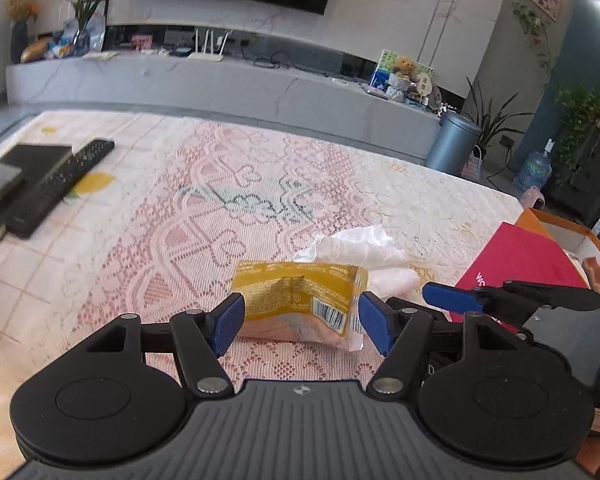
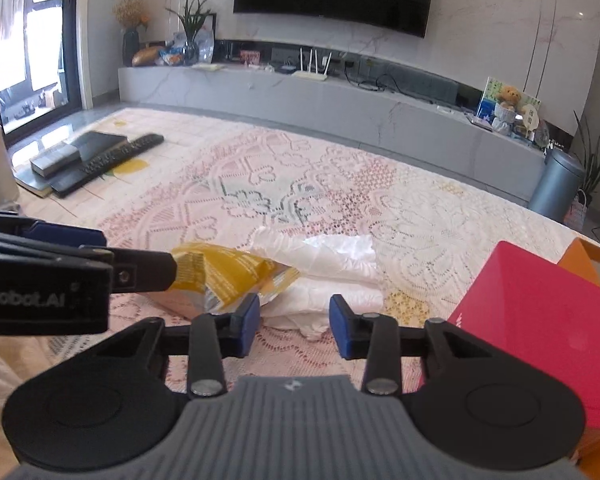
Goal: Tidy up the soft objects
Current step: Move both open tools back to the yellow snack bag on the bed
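A yellow tissue pack lies on the lace-covered table, with loose white tissues pulled out behind it. My left gripper is open, its blue pads on either side of the pack's near end, not pressing it. In the right wrist view the pack sits left of the white tissues. My right gripper is open just in front of the tissue pile, holding nothing. The left gripper's fingers enter from the left, beside the pack.
A red box and an orange box stand at the right. A black remote and dark books lie at the far left. A grey TV bench and a bin stand beyond the table.
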Tool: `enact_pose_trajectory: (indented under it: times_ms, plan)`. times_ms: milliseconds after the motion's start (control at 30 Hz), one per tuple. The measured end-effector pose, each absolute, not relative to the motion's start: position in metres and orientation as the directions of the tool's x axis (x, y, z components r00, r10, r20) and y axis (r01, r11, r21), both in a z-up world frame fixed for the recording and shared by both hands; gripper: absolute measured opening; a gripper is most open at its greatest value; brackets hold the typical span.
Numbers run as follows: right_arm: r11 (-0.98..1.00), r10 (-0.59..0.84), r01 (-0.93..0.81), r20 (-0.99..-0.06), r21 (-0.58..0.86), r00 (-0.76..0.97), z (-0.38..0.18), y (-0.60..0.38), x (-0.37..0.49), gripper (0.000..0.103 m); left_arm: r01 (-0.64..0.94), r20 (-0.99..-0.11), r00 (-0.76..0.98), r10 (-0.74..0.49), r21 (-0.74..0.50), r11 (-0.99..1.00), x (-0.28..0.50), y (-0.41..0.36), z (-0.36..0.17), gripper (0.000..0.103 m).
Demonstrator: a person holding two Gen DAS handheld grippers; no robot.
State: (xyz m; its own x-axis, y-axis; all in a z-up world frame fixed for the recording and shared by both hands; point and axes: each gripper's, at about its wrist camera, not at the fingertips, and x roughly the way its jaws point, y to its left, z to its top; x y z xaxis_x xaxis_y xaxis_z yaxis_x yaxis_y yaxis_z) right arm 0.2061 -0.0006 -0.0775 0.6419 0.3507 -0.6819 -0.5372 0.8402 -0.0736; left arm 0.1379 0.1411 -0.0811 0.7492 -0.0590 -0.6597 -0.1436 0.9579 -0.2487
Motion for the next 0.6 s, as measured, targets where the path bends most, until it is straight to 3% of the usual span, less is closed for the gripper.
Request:
enact_pose_trajectory:
  times_ms: [267,600]
  plan:
    - [0.796,0.400,-0.602,-0.690,-0.064,0.603,-0.090,0.018,0.211,0.028,-0.221,-0.675,0.735,-0.071,-0.336,0.916,0.138,0.156,-0.090,0.077]
    - [0.743,0.474,-0.670,-0.705,-0.001,0.527,-0.091,0.031,0.199,0.027,-0.252,-0.681,0.731,-0.046,-0.332,0.909,0.132,0.156,-0.089,0.078]
